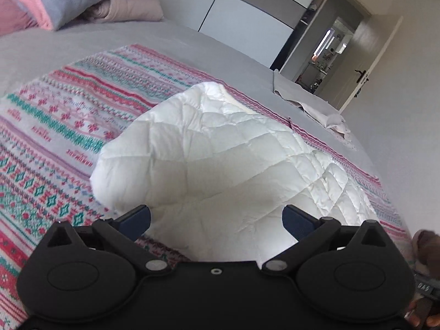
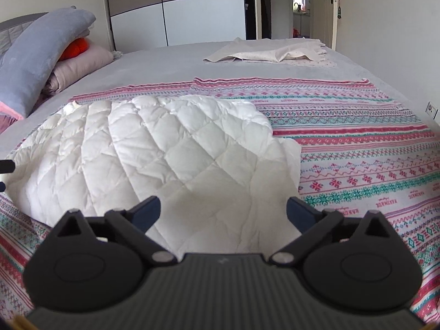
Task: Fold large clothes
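Note:
A white quilted piece [image 1: 220, 159] lies bunched on a pink, teal and white patterned blanket [image 1: 55, 126] spread over the bed. It also shows in the right wrist view [image 2: 165, 148], on the same patterned blanket [image 2: 357, 143]. My left gripper [image 1: 216, 218] is open and empty, just above the near edge of the white piece. My right gripper [image 2: 223, 210] is open and empty, over the near end of the white piece. A bit of the left gripper's black finger shows at the left edge of the right wrist view [image 2: 7, 166].
The grey bed sheet [image 2: 170, 55] lies under the blanket. A cream cloth [image 2: 269, 51] lies at the far end of the bed. Grey and pink pillows [image 2: 41, 55] with an orange item [image 2: 75, 46] are stacked at the left. A wardrobe [image 2: 178, 8] and an open door [image 2: 327, 5] stand behind.

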